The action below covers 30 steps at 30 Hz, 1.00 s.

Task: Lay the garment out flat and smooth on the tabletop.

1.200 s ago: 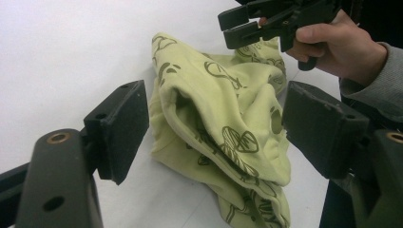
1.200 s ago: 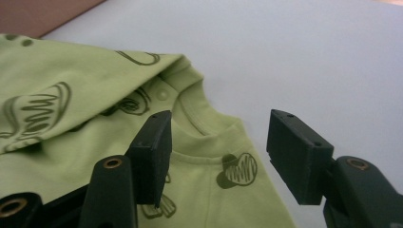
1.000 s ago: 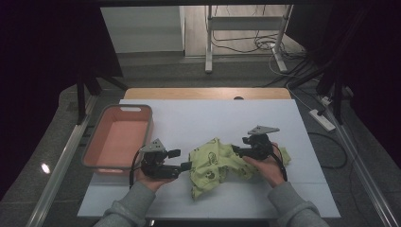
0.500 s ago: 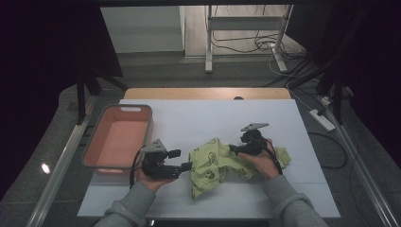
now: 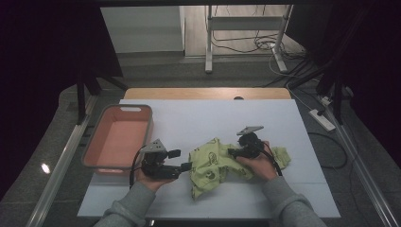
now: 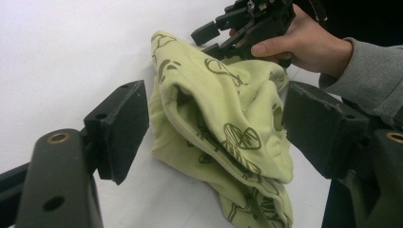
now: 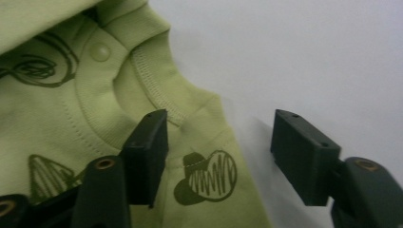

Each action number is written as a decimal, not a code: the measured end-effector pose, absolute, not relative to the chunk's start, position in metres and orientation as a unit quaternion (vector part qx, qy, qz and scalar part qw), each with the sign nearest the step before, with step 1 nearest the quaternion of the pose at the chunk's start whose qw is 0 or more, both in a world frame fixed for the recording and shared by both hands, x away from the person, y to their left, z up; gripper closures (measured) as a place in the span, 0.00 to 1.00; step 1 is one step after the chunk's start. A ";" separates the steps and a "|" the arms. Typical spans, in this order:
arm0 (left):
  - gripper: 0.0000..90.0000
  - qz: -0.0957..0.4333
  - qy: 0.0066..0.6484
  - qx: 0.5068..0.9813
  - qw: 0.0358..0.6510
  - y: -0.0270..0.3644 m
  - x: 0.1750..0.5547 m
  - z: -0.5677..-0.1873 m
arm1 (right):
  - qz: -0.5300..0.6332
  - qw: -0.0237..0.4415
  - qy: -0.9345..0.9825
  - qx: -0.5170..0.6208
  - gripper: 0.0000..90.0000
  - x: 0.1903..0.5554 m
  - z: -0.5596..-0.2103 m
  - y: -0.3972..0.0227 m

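Here: crumpled yellow-green shirt (image 5: 215, 163), dark olive prints, snap button.

A small yellow-green garment (image 5: 215, 163) with dark olive printed doodles lies crumpled on the white surface (image 5: 198, 118), nearer its front edge and about midway between its left and right edges. It is bunched in thick folds, one fold gaping like a pocket. A ribbed neckline with a snap button shows; it may be a baby's top.
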<state>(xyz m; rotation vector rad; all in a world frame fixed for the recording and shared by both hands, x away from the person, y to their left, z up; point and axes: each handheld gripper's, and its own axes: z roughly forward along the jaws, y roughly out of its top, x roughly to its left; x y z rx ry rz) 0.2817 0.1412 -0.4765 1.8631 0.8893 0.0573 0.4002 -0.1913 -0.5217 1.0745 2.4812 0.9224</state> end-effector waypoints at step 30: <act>0.27 0.023 0.367 0.776 0.513 0.140 0.281 -0.476 | 0.344 0.128 0.856 0.364 0.94 0.390 -0.515 -0.190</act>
